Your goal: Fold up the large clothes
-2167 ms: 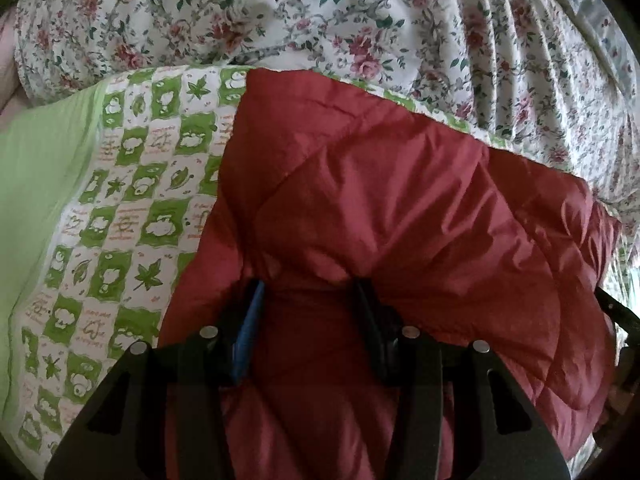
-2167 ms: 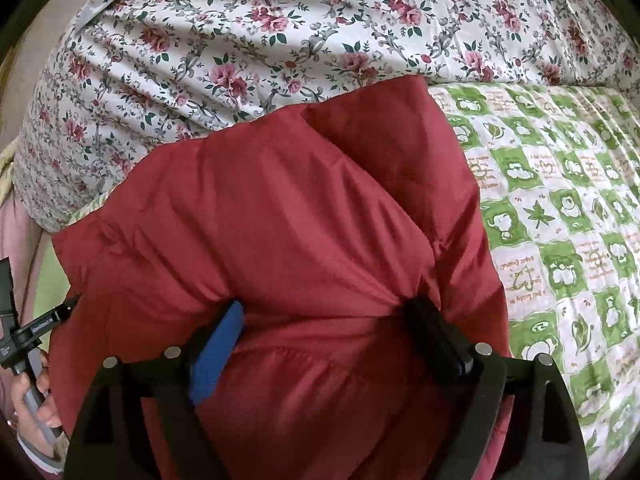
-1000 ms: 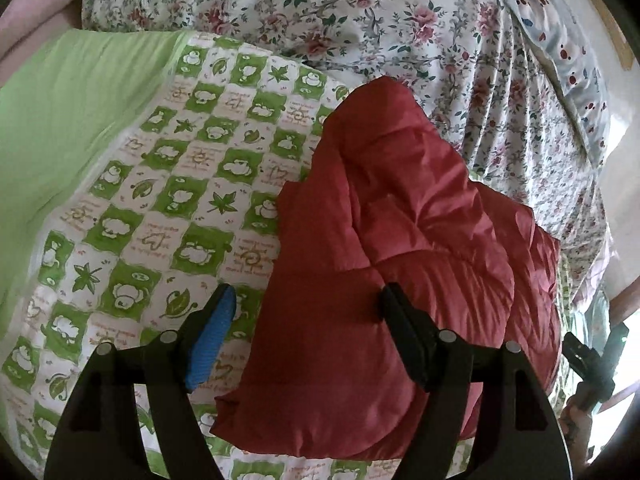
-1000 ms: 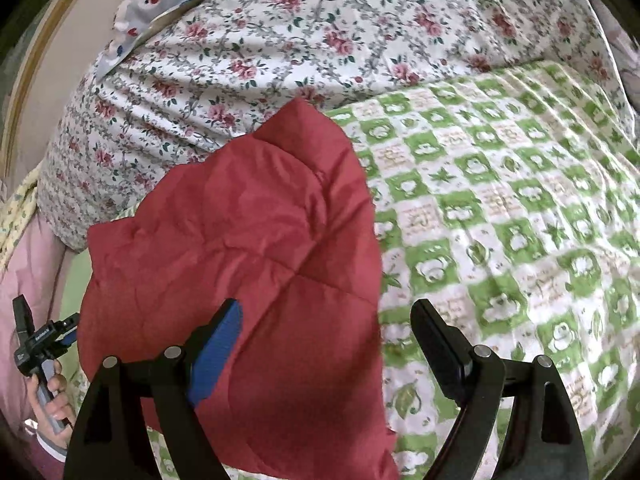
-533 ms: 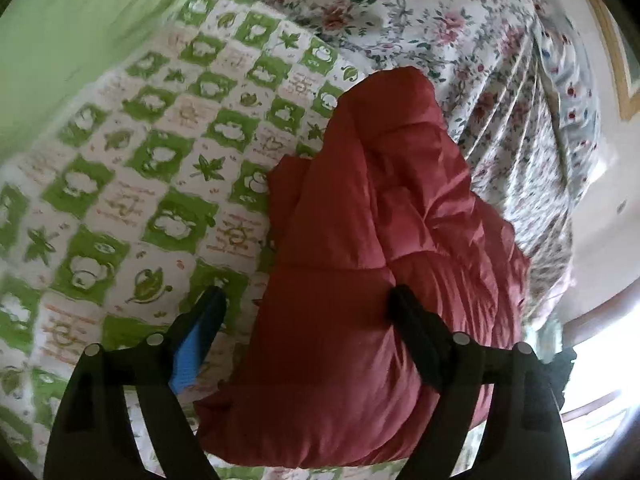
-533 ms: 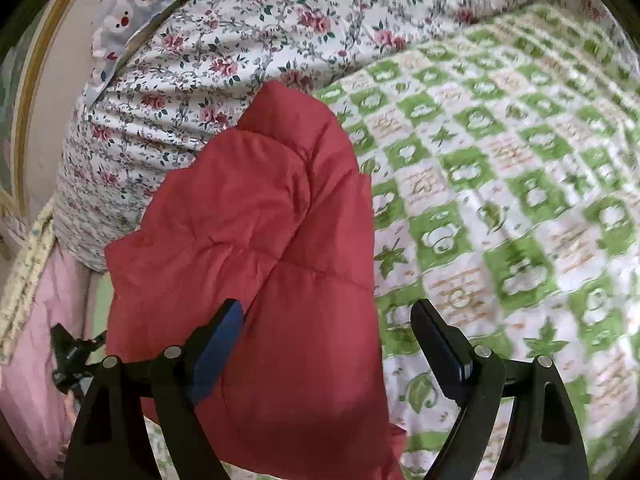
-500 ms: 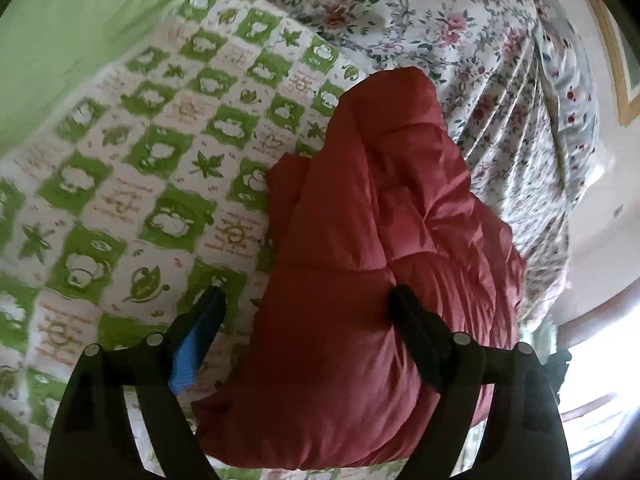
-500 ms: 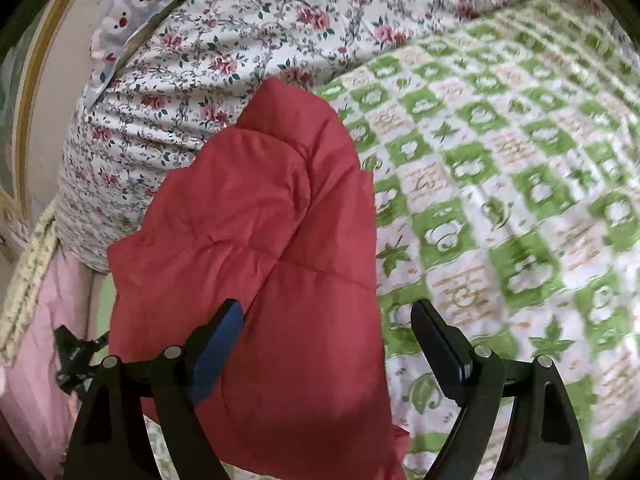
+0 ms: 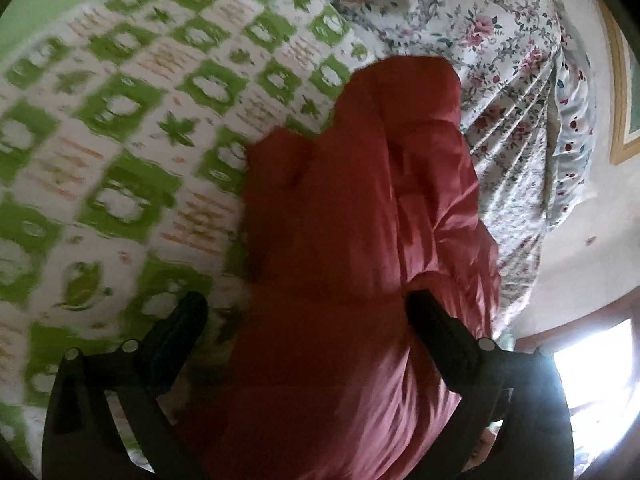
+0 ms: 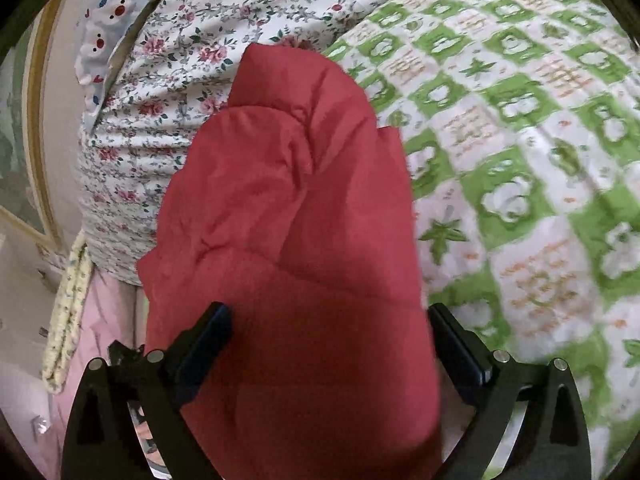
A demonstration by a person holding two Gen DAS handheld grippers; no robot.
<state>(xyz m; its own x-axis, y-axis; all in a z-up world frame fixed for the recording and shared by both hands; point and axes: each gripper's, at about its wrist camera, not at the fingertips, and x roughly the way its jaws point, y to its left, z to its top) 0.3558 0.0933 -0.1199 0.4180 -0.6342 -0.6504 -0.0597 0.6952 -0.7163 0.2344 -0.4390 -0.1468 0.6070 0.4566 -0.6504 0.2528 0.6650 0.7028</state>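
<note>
A red quilted padded garment (image 9: 360, 220) lies folded in a thick bundle on a green-and-white checked bedspread (image 9: 120, 140). My left gripper (image 9: 308, 324) is open, its jaws wide apart over the near part of the bundle, not pinching it. In the right wrist view the same red garment (image 10: 288, 208) fills the middle, and my right gripper (image 10: 328, 332) is open over its near end. The garment's near edge is hidden under both grippers.
A floral duvet (image 9: 500, 60) is heaped behind the garment, also in the right wrist view (image 10: 192, 52). A cartoon-print pillow (image 10: 108, 36) and a framed picture (image 9: 624, 80) are by the wall. Pink bedding (image 10: 96, 344) lies at the left.
Both grippers let go of the red garment and pulled back from it, then tilted and moved closer over the folded bundle. The garment now lies on the bedspread.
</note>
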